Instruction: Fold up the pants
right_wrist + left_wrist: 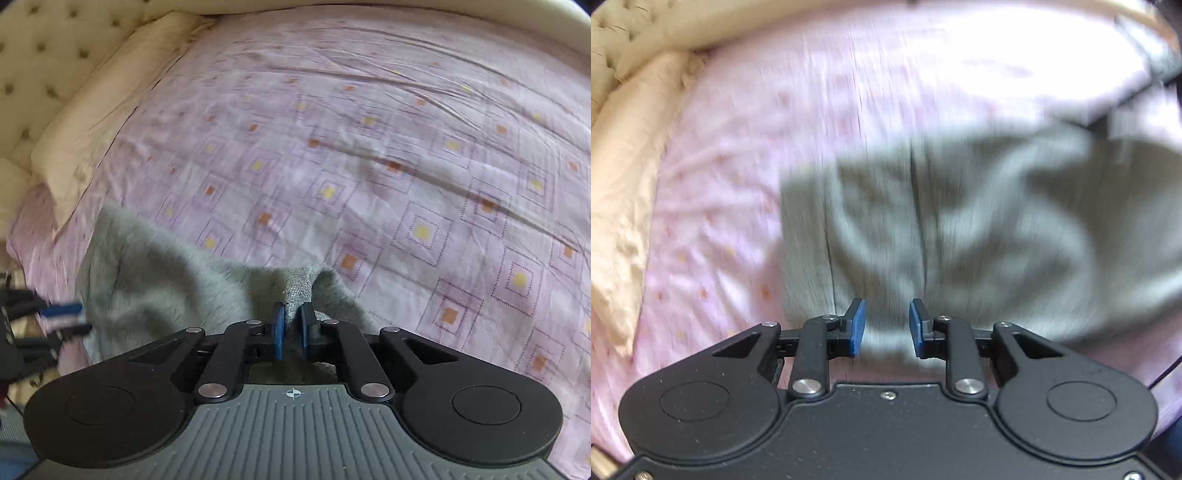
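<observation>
Crumpled pink bedsheet; right gripper pinching fuzzy grey pants, left gripper agape

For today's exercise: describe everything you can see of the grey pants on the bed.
The pants are grey, of a soft, knit-looking cloth, crumpled and not yet neatly folded. They lie on the pink patterned bedsheet, with long seams running along them in the left wrist view. The right gripper pinches a bunched fold of them between its blue pads. The left gripper hangs open above them, its pads apart with nothing between them. The blur hides finer detail.
</observation>
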A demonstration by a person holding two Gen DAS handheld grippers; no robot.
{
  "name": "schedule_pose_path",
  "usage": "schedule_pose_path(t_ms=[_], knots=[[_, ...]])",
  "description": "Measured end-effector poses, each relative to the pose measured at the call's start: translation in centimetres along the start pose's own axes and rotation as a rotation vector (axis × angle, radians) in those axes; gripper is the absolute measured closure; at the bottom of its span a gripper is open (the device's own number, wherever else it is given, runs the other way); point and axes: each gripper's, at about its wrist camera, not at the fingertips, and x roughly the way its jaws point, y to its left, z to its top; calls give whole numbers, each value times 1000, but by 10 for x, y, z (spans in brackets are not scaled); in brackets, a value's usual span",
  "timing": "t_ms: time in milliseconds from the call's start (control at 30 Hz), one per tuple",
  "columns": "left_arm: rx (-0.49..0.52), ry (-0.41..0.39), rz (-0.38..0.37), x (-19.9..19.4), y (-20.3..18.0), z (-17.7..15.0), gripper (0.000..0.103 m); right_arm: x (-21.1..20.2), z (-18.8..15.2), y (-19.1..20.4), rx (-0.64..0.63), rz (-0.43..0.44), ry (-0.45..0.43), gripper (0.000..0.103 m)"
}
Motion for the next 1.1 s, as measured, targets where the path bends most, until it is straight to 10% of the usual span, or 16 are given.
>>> schedule_pose_path(t_ms=[167, 367, 533, 833, 933, 1100], knots=[[-18, -120, -55, -6, -4, 70, 66, -2, -35, 38, -84, -81, -13, 96], [37, -76, -150, 56, -46, 132, 66, 2, -42, 44, -18, -125, -40, 96], [38, 41, -163, 86, -57, 103, 66, -2, -42, 34, 41, -126, -63, 96], [260, -98, -69, 70, -80, 44, 67, -17, -30, 13, 99, -68, -68, 91], [229, -96, -78, 71, -77, 48, 67, -28, -21, 2, 129, -13, -97, 71], [218, -99, -95, 72, -73, 48, 67, -22, 2, -22, 188, 86, -56, 71]])
